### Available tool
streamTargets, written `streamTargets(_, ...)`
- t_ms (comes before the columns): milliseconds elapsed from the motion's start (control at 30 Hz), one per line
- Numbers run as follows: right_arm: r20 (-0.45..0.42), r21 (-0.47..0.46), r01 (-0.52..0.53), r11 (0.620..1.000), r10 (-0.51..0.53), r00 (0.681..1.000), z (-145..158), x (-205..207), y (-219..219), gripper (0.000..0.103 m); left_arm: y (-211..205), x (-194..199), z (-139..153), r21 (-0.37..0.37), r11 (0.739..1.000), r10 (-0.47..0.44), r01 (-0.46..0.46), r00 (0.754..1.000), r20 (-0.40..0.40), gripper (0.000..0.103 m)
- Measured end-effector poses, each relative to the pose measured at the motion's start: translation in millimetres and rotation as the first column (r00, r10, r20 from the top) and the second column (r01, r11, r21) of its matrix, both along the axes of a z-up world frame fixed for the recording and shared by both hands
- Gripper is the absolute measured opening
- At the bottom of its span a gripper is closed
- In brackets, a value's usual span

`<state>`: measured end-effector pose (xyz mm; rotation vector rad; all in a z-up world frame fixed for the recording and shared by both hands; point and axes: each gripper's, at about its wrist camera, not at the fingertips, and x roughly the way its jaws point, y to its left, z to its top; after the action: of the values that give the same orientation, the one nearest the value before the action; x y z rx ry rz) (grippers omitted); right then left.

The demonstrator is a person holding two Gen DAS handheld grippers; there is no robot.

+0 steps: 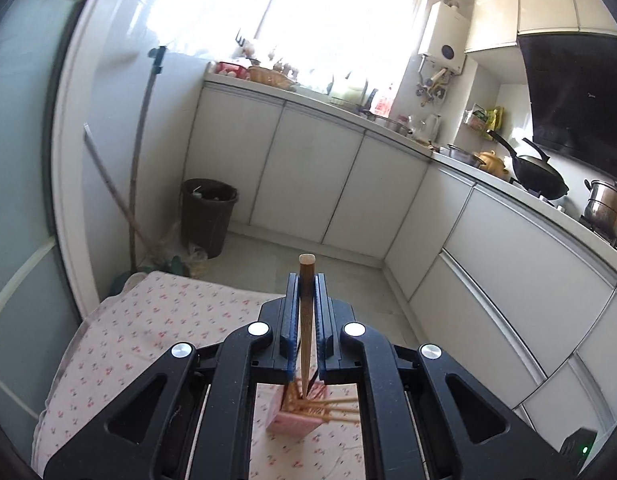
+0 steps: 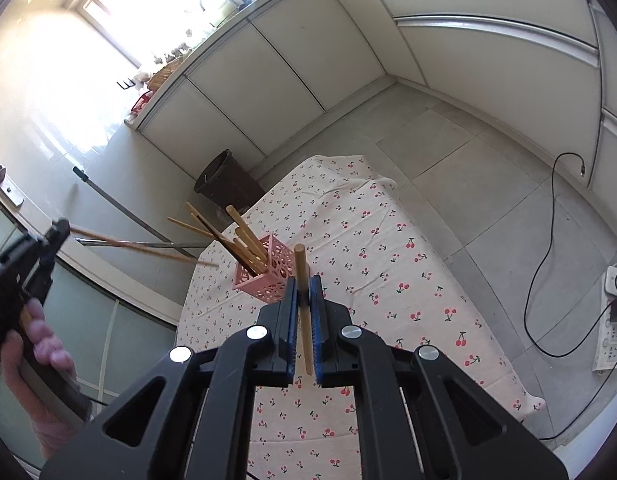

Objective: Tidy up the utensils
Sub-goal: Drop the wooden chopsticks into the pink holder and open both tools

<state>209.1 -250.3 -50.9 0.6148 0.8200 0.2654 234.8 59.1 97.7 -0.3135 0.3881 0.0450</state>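
Note:
My left gripper (image 1: 307, 284) is shut on a wooden chopstick (image 1: 306, 320) that stands upright between its blue pads, thin tip hanging above the pink holder (image 1: 294, 420). In the right wrist view that same left gripper (image 2: 62, 228) sits at the far left in a person's hand, its chopstick (image 2: 144, 246) slanting toward the holder. My right gripper (image 2: 304, 286) is shut on another chopstick (image 2: 303, 300), held close to the pink lattice holder (image 2: 264, 278), which contains several chopsticks leaning left.
The holder stands on a small table with a cherry-print cloth (image 2: 372, 256). A dark bin (image 1: 208, 216) and a mop handle (image 1: 138, 152) stand by the wall. White cabinets (image 1: 308, 176) line the room. A cable and power strip (image 2: 610, 336) lie on the floor.

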Motion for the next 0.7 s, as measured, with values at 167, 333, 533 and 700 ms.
streamTargets(167, -0.017, 0.002, -0.002, 1.000, 0.002, 1.000, -2.3, 4.1, -1.2, 0.007, -28.8, 37.1, -5.4, 0.060, 0.998, -0.035, 0.038, 0.998, -0.048, 0.007)
streamTargets(333, 0.004, -0.012, -0.014, 1.000, 0.014, 1.000, 3.4, 3.2, 3.3, 0.007, -34.9, 58.1, -38.8, 0.072, 0.996, -0.043, 0.054, 0.988, -0.150, 0.021)
streamTargets(533, 0.049, -0.022, -0.043, 0.999, 0.044, 0.998, 15.6, -0.3, 12.9, 0.007, -9.1, 35.9, -56.3, 0.033, 0.999, -0.012, 0.017, 0.989, -0.145, 0.029)
streamTargets(700, 0.131, -0.030, -0.055, 0.998, 0.058, 0.990, 46.0, -2.4, 30.3, 0.007, 26.3, 8.4, -81.8, -0.048, 0.998, 0.030, -0.040, 0.982, -0.185, 0.035)
